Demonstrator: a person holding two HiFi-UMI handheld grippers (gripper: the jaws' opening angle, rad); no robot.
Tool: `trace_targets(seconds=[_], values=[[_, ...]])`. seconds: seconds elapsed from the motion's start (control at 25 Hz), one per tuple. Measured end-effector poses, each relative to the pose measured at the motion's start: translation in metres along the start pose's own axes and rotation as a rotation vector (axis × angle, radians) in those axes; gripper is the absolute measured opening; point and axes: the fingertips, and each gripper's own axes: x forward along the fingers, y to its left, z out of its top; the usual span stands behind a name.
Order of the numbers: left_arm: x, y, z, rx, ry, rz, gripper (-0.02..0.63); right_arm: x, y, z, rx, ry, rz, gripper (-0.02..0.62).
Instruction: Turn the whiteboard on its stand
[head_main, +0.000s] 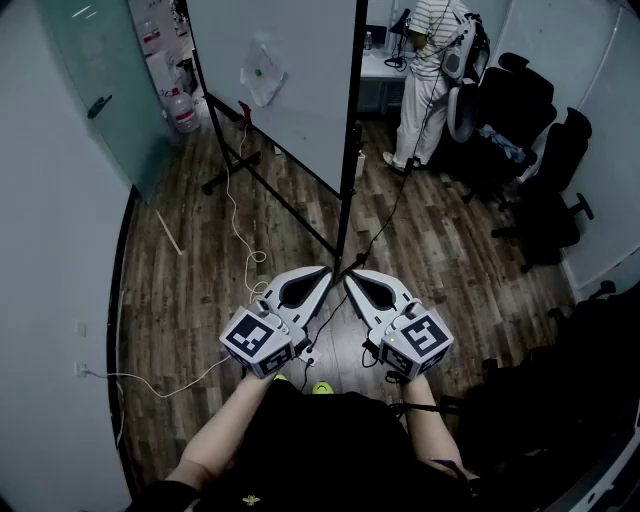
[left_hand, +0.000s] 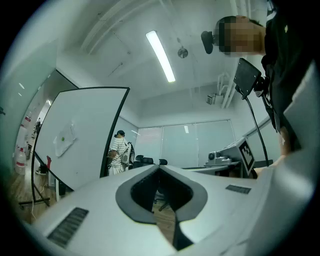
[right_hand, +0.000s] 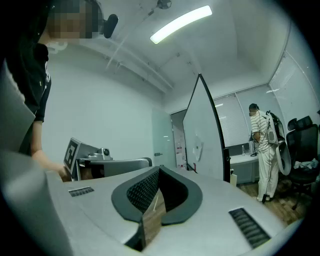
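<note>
**Wood floor, clutter round the edges**

Dark plank floor (head_main: 190, 300). Whiteboard stand (head_main: 232, 172) has its feet on it at 12 o'clock. White cable (head_main: 236, 222) snakes down from there toward 7. Water jug (head_main: 184, 110) at 11, black office chairs (head_main: 530, 140) at 2, person (head_main: 425, 80) standing at 1.

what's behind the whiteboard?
Past the right edge of the whiteboard: a person in a striped shirt at a desk, with black office chairs beside. Anything directly behind it is covered.

Obstacles: whiteboard (head_main: 290, 90) 12 o'clock; person (head_main: 425, 70) 1 o'clock; chairs (head_main: 530, 130) 2 o'clock. Free: floor (head_main: 190, 290) 10 o'clock, cable (head_main: 238, 235) across.
</note>
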Motion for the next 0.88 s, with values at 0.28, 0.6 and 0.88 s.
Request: trace_targets(seconds=[0.28,0.6,0.88], values=[[0.007,0.008,0.007,0.024,-0.018,-0.013,-0.002,0.009,-0.005,0.002,-0.004,0.006,0.001,0.012],[0.009,0.007,0.004,0.025,-0.016,-0.005,-0.002,0.009,-0.012,0.004,-0.002,-0.015,-0.015,0.014],[0.010,0.008,0.006,0.039,-0.012,0.004,-0.002,0.010,-0.017,0.003,0.012,0.015,-0.016,0.012]])
